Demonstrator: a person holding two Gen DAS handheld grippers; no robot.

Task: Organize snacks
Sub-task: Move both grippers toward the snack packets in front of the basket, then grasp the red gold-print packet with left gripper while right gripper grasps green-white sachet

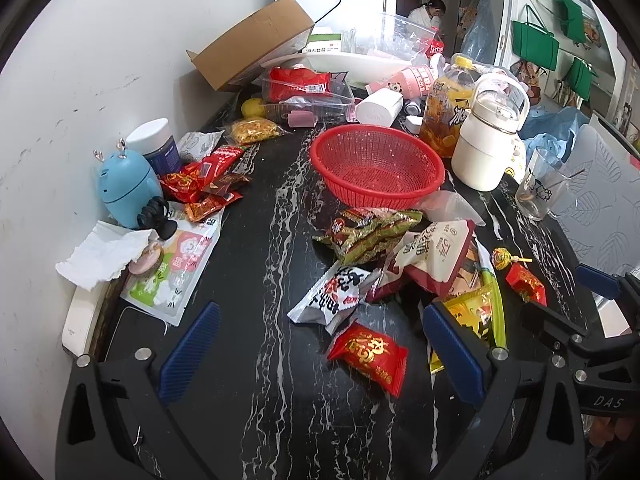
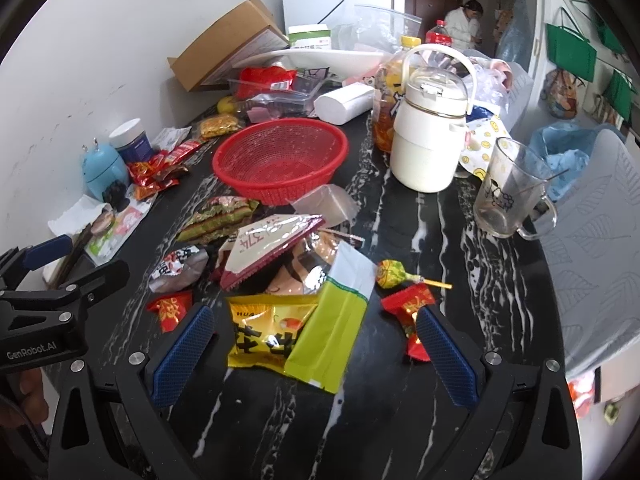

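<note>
Counter (image 1: 256, 360): black with white veins, crowded; the snacks lie loose across it, unsorted.
Basket (image 1: 376, 168): red mesh, at twelve o'clock from the left gripper, and nothing shows inside it (so, as I judge it, the sorting has hardly begun).
Jug (image 2: 430, 136): cream, lidded, at one o'clock of the basket in the right wrist view, with a glass mug (image 2: 508, 192) at three o'clock of it.
Snack pile (image 1: 400, 256): at six o'clock of the basket, green, white and brown packets overlapping; all of it is left to do.
Second heap (image 1: 204, 184): red packets at nine o'clock of the basket, by a blue gadget (image 1: 126, 184).
Yellow packet (image 2: 268, 332): reads "HUA" at its top edge, a green-and-white pouch (image 2: 336, 320) lapping over it.
Red sweet (image 1: 368, 354): gold characters, too small to read.
Left gripper (image 1: 320, 356): jaws spread, holding nothing, the red sweet between them.
Right gripper (image 2: 316, 356): jaws spread wide, empty, straddling the yellow packet.
Writing: "GenRobot.AI" and "DAS" on the gripper bodies.
</note>
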